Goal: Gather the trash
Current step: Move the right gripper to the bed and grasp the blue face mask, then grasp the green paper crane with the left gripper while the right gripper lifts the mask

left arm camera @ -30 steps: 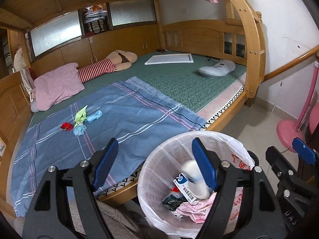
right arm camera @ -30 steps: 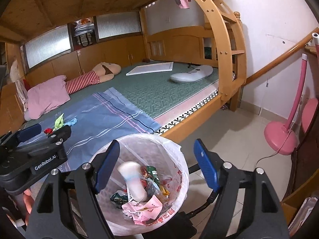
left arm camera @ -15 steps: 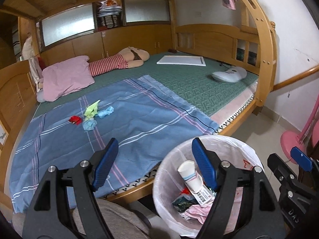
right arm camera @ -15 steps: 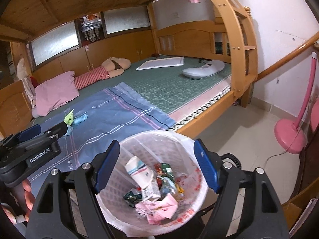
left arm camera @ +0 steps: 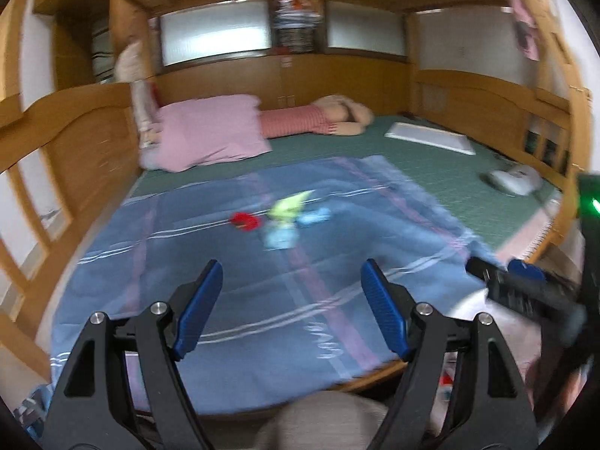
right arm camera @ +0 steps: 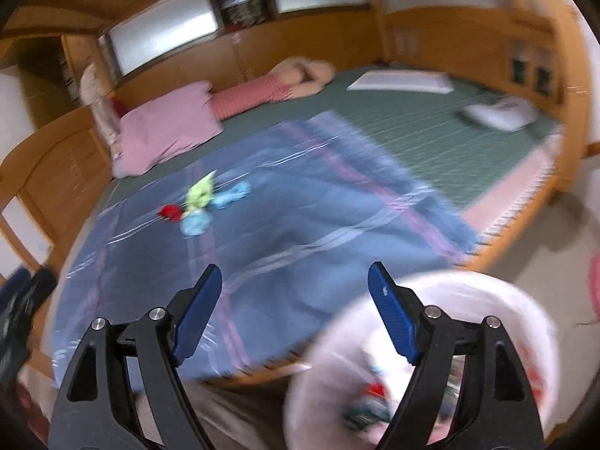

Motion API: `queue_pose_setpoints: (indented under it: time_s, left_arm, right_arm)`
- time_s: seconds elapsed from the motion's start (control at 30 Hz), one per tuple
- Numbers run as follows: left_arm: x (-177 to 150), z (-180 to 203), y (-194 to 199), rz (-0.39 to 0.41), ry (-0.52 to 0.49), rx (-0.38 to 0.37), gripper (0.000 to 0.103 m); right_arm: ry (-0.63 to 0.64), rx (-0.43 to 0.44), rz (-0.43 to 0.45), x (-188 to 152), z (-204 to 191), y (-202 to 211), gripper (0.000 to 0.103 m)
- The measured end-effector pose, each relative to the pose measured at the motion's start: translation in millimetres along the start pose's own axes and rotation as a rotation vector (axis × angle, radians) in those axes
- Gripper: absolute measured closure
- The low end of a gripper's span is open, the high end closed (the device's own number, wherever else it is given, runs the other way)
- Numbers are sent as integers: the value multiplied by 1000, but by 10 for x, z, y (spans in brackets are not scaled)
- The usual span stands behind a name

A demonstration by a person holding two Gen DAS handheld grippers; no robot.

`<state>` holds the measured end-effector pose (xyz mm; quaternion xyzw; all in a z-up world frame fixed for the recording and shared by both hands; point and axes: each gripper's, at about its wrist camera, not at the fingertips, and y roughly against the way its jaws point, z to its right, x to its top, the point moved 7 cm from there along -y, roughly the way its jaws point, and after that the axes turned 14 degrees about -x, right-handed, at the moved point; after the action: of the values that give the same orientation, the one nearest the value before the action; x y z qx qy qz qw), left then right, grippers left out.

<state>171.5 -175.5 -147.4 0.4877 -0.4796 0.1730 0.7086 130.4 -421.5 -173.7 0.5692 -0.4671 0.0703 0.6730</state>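
Observation:
Several scraps of trash lie together on the blue blanket: a red scrap, a yellow-green paper and light blue wads. The right wrist view shows the same red scrap, green paper and blue wads. My left gripper is open and empty, over the blanket's near part and short of the scraps. My right gripper is empty too, its jaws still opening, over the bed edge beside the white-lined trash bin, which holds wrappers.
A pink pillow, a striped plush toy, a white board and a white device lie on the green mattress. Wooden bed rails stand left and right. The right gripper's black body shows at the left wrist view's right edge.
Both grippers swung left from above the trash bin to over the blue blanket. The bin has slid to the lower right of both views, and the scraps now sit nearer the centre.

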Motion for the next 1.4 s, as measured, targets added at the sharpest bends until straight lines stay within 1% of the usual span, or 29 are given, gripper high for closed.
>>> queue_pose_setpoints:
  time_s: [0.1,0.2,0.23,0.3,0.37,0.53,0.67,0.77,0.8,0.83,0.87,0.9,0.93,0.97,1.03,1.1,1.27,1.33,1.4]
  left_arm:
    - [-67,-481,-56,-23,50,61,26]
    - [-128,-890,-120,-45,104,109,26]
    - [-141,-990,-135,-48,115,121,26]
    - [-168,-1213,-172,-55,140,143,26]
    - [-194,-1370,-197,-62,158,154,26]
    - [-259,-1684,-287,-79,191,188,26]
    - [-308,-1889,-346,-91,224,202,26]
    - [-330,-1994,-399,-98,240,208,26]
    - [-338,-2016,-414,-101,244,209,26]
    - [-345,-2029,-425,-103,247,210,26]
    - [-354,-2037,-432,-106,248,212,26]
    - [-364,-2049,-442,-110,250,215,26]
    - [-372,-2064,-451,-114,254,218,26]
    - [-378,-2073,-456,-116,257,218,26]
    - [-387,-2083,-457,-119,267,220,26]
    - [-375,-2074,-453,-118,265,219,26]
    - [-311,-2030,-457,-107,246,215,26]
    - [-295,-2005,-495,-109,242,208,26]
    - [-264,-1948,-584,-115,230,183,26]
  right_arm:
    - [-8,90,-93,164,-455,-524,24]
    - [6,154,-173,301,-932,-995,24]
    - [21,172,-203,339,-1144,-1183,24]
    - [49,197,-238,357,-1421,-1387,24]
    - [92,187,-265,364,-1728,-1646,24]
    - [174,159,-310,362,-2254,-2162,24]
    - [231,101,-332,343,-2542,-2510,24]
    - [263,72,-374,272,-2673,-2735,24]
    - [264,74,-385,256,-2683,-2768,24]
    - [266,76,-398,232,-2704,-2805,28]
    - [267,71,-410,216,-2719,-2835,46]
    - [273,50,-412,216,-2715,-2848,56]
    - [274,42,-413,224,-2702,-2837,71]
    - [264,61,-424,215,-2701,-2829,81]
    - [240,97,-445,208,-2675,-2763,83]
    - [246,105,-438,202,-2611,-2649,83]
    - [235,222,-464,96,-2359,-2064,83]
    - [240,245,-477,19,-2229,-1864,83]
    - [234,263,-489,-58,-2053,-1665,83]
